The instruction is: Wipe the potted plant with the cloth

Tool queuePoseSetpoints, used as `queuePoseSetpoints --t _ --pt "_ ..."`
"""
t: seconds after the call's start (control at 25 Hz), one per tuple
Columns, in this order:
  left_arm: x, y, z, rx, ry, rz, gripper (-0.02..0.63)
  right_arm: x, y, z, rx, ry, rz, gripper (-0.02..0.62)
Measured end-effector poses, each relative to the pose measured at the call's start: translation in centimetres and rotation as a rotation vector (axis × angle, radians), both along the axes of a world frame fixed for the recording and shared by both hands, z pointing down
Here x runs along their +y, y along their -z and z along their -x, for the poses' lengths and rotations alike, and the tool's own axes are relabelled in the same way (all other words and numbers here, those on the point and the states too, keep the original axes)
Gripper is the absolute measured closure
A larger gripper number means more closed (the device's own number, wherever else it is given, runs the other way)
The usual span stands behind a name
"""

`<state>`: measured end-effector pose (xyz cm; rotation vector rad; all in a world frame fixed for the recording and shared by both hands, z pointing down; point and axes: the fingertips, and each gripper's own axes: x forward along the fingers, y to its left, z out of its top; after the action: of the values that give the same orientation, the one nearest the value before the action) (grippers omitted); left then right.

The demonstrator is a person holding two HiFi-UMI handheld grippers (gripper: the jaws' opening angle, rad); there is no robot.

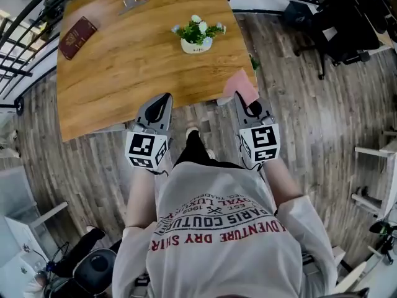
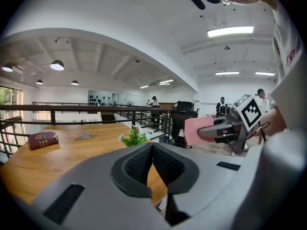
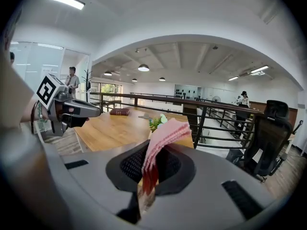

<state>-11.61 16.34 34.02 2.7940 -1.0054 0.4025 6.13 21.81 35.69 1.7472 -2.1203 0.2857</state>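
Note:
A small potted plant (image 1: 197, 34) with green leaves and pale flowers in a white pot stands on the wooden table (image 1: 136, 61), toward its right side. It also shows far off in the left gripper view (image 2: 133, 137) and the right gripper view (image 3: 157, 122). My right gripper (image 1: 239, 96) is shut on a folded pink cloth (image 1: 242, 86), which sticks out past the jaws (image 3: 163, 140) at the table's near right corner. My left gripper (image 1: 165, 98) is shut and empty, just at the table's near edge.
A dark red book (image 1: 77, 37) lies at the table's far left and a metal clip (image 1: 131, 4) at the far edge. Black railings (image 1: 18, 48) run along the left. An office chair (image 1: 338, 23) stands to the right on the wood floor.

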Motion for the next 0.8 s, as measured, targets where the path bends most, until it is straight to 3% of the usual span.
queuePoseSetpoints --t 0.36,0.56,0.8 --pt "-10.2 -5.8 -5.5 0.008 -0.074 0.064 0.591 -9.7 -5.9 -3.3 0.024 -0.004 0.126 0.559" --pt "-14.7 -9.4 -8.0 -0.076 -0.124 0.100 0.591 -14.1 -10.8 -4.9 0.039 -0.033 0.250 0.559" --pt "-18.2 -12.3 -10.4 -0.112 -0.190 0.165 0.591 -18.1 -14.6 -5.7 0.033 -0.051 0.344 0.558"
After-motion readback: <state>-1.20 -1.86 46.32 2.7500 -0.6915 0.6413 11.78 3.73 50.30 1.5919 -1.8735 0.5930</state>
